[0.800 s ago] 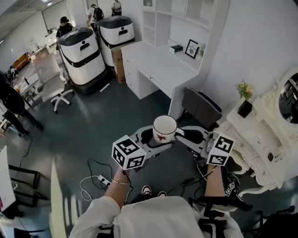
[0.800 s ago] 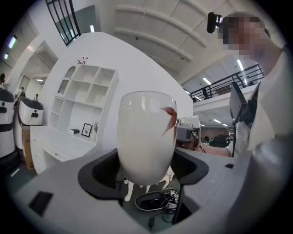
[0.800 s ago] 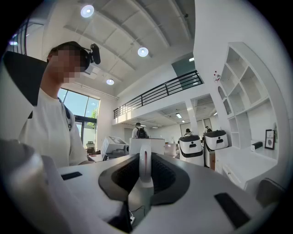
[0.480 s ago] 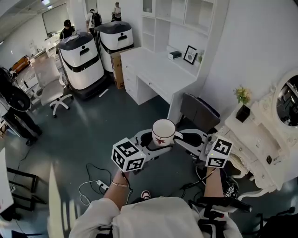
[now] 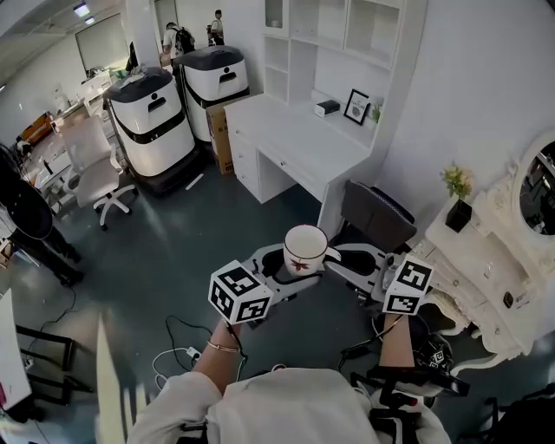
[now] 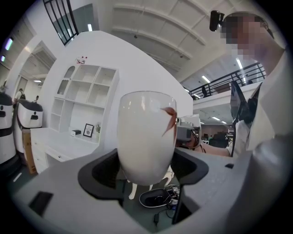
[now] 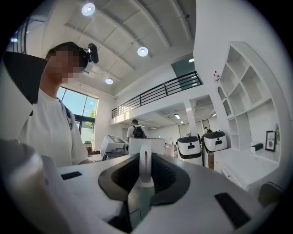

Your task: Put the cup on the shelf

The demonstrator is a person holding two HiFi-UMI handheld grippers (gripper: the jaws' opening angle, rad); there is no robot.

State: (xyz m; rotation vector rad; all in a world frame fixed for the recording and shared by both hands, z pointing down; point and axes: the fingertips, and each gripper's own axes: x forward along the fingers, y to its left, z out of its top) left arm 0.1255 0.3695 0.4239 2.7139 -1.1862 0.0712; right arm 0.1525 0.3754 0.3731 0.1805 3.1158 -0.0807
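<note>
A white cup [image 5: 305, 243] with a red mark stands upright in the air between my two grippers, over the dark floor. My left gripper [image 5: 305, 258] has its jaws wide around the cup's body [image 6: 146, 137], and both sides touch it. From the right, my right gripper [image 5: 336, 254] is shut on the cup's thin handle [image 7: 145, 167]. The white shelf unit [image 5: 347, 26] rises over a desk at the far wall, well away from the cup. That shelf [image 6: 87, 91] is also in the left gripper view.
A white desk [image 5: 303, 143] stands under the shelves, a dark chair [image 5: 377, 217] beside it. Two white-and-black machines [image 5: 152, 104] and an office chair [image 5: 95, 169] stand left. An ornate white dressing table [image 5: 486, 260] is right. Cables [image 5: 186, 351] lie on the floor.
The cup and both grippers keep the same places relative to each other. The head view has shifted a little, and the person at the left edge has moved.
</note>
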